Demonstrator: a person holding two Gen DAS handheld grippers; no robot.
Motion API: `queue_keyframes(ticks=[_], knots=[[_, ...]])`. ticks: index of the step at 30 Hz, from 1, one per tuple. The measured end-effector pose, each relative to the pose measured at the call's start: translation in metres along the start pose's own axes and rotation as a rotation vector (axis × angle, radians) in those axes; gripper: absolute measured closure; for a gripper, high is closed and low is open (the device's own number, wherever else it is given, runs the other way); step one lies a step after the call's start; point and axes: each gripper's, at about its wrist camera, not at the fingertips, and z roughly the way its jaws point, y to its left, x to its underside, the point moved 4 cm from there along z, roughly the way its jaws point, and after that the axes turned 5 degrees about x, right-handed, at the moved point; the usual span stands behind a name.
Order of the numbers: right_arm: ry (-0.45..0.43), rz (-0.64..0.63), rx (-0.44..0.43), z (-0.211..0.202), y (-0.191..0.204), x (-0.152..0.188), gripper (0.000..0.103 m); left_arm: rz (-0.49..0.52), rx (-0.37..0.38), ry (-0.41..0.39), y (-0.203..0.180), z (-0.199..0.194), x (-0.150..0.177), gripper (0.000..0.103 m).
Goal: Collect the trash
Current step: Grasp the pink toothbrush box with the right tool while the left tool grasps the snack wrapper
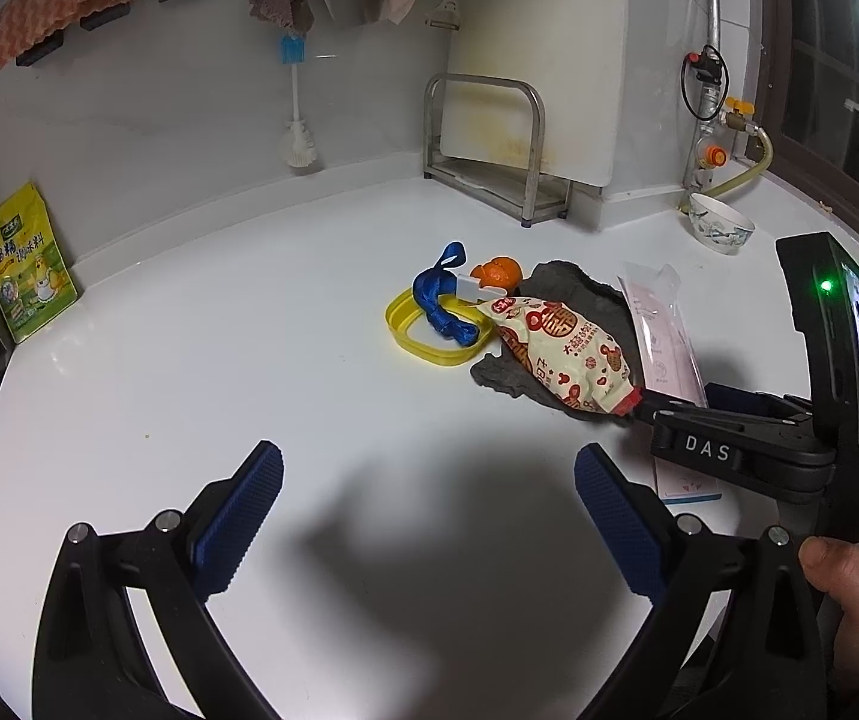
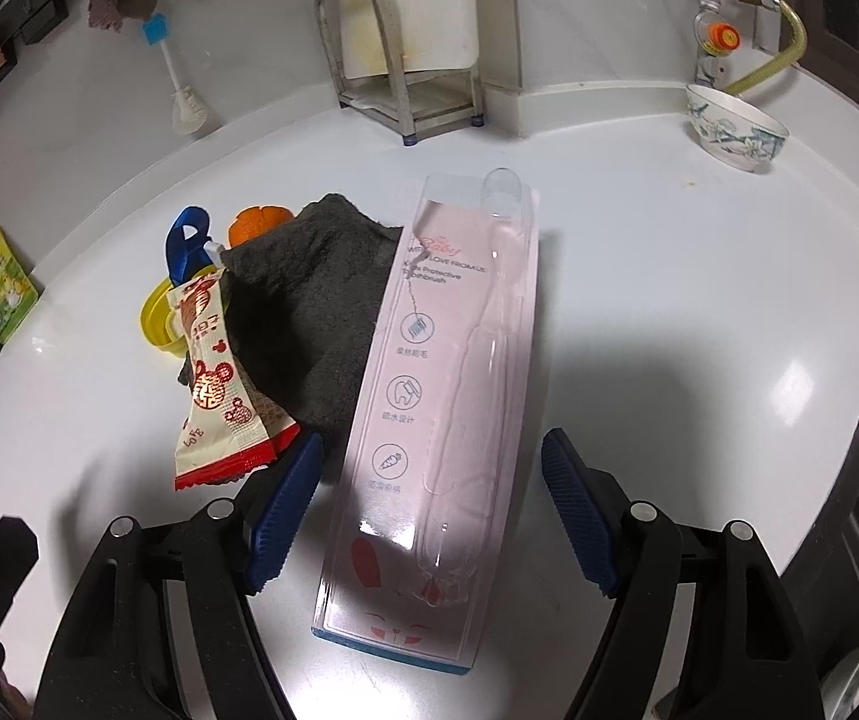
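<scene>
A pink toothbrush blister pack (image 2: 429, 396) lies on the white counter, lengthwise between the fingers of my right gripper (image 2: 429, 480), which is open around its near half. Left of it lie a dark grey cloth (image 2: 309, 312), a red-and-cream snack wrapper (image 2: 213, 396), an orange peel (image 2: 255, 222), a blue strap (image 2: 186, 246) and a yellow lid (image 2: 156, 318). In the left wrist view the same pile shows: wrapper (image 1: 561, 348), cloth (image 1: 573, 288), pack (image 1: 663, 330), peel (image 1: 495, 273), strap (image 1: 438, 300), lid (image 1: 429, 330). My left gripper (image 1: 429, 498) is open and empty, short of the pile.
A patterned bowl (image 2: 735, 126) stands at the back right by gas fittings (image 2: 723, 36). A steel rack (image 1: 483, 144) with a cutting board stands at the back. A yellow seasoning pouch (image 1: 27, 264) leans at the left wall. A bottle brush (image 1: 294, 120) hangs on the wall.
</scene>
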Motion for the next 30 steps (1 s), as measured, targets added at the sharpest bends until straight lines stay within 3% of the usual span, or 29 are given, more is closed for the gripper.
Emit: queue_keyframes(ticks=[3, 15, 25, 30], knots=[[-0.001, -0.018, -0.026, -0.001, 0.000, 0.001, 0.047, -0.001, -0.003, 0.000, -0.002, 0.001, -0.001, 0.007], [-0.036, -0.013, -0.170, -0.006, -0.017, -0.003, 0.048, -0.036, -0.014, 0.047, -0.026, 0.026, -0.014, 0.007], [-0.041, 0.083, -0.306, -0.012, -0.046, -0.004, 0.048, -0.102, -0.038, 0.068, -0.034, 0.046, -0.026, 0.007], [-0.071, 0.110, -0.305, -0.018, -0.059, -0.007, 0.048, -0.115, -0.052, 0.062, -0.040, 0.050, -0.036, 0.007]])
